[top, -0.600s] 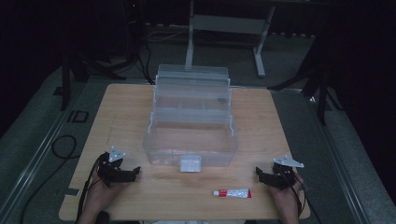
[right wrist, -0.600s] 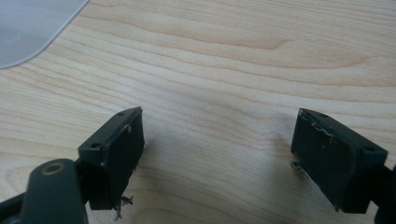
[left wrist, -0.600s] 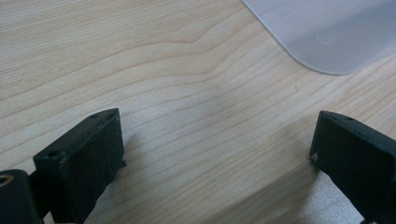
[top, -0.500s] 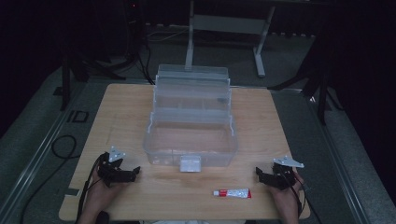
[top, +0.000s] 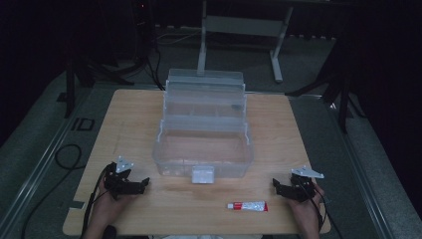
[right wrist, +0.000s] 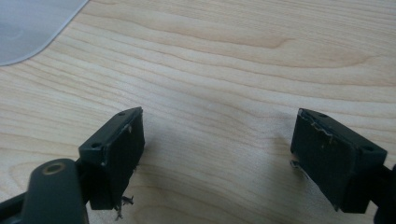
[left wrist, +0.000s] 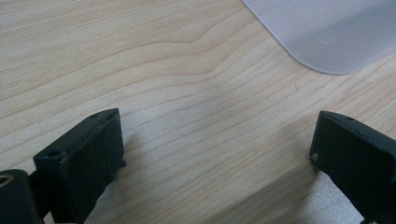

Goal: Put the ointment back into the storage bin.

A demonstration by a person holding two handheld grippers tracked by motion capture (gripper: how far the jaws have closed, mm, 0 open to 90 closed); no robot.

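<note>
A clear plastic tiered box (top: 204, 134) stands open in the middle of the wooden table (top: 129, 114), its white latch (top: 202, 175) facing the front edge. A small white tube with a red end (top: 247, 205) lies flat on the table in front of the box, right of centre. My left gripper (top: 143, 183) rests on the table at the front left, open, with bare wood between its jaws. My right gripper (top: 276, 186) rests at the front right, open, just right of the tube. A rounded corner of the box (left wrist: 327, 32) appears in the left gripper view, and the same box's other corner (right wrist: 28, 28) in the right gripper view.
A metal stand (top: 239, 25) is on the dark floor beyond the table. Black cables (top: 64, 159) trail over the floor at the left. Bare wood lies on both sides of the box and along the front edge.
</note>
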